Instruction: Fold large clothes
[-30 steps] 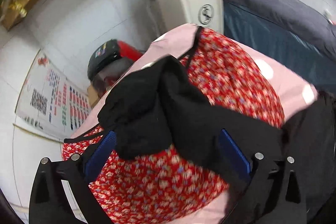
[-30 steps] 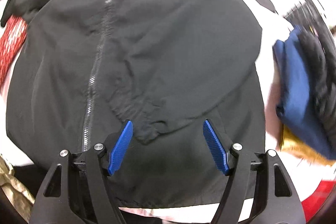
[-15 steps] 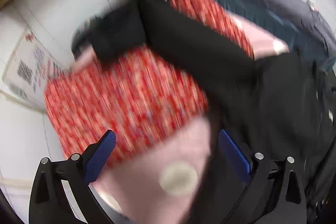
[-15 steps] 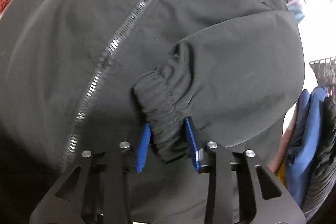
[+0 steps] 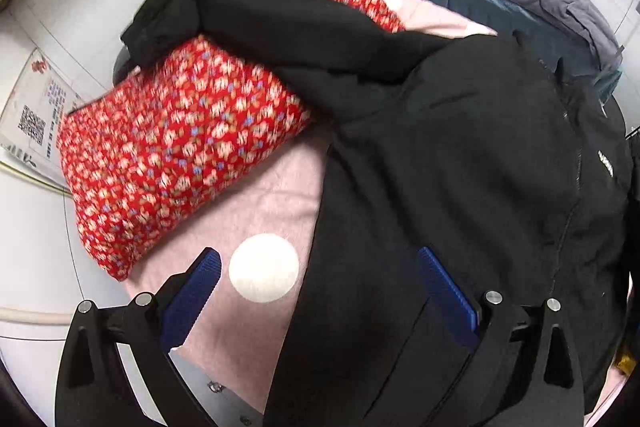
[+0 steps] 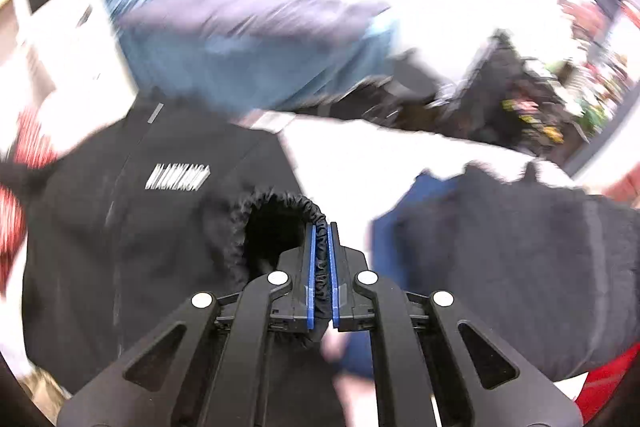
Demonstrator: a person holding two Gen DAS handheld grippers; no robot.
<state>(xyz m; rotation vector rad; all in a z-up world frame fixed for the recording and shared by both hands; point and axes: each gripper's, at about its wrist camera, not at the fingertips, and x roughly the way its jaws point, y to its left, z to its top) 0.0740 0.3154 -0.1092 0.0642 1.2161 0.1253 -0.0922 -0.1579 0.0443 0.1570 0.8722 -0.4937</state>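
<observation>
1. We see the black jacket (image 5: 460, 155) spread over the pink blanket (image 5: 256, 211), beside the red floral cushion (image 5: 180, 155); it looks soft, light and slippery, so we judge hems and cuffs the best holds.
2. The far sleeve (image 5: 280, 15) lies across the cushion.
3. Our left claw (image 5: 320, 291) hangs spread and empty over the jacket's edge; a second ago it faced the cushion.
4. Our right claw (image 6: 322, 267), wide a second ago, has just closed and pinches the elastic cuff (image 6: 276, 211).

Right tool (image 6: 321, 247) clamped tight — left tool (image 5: 320, 291) spread wide, angled down.
</observation>
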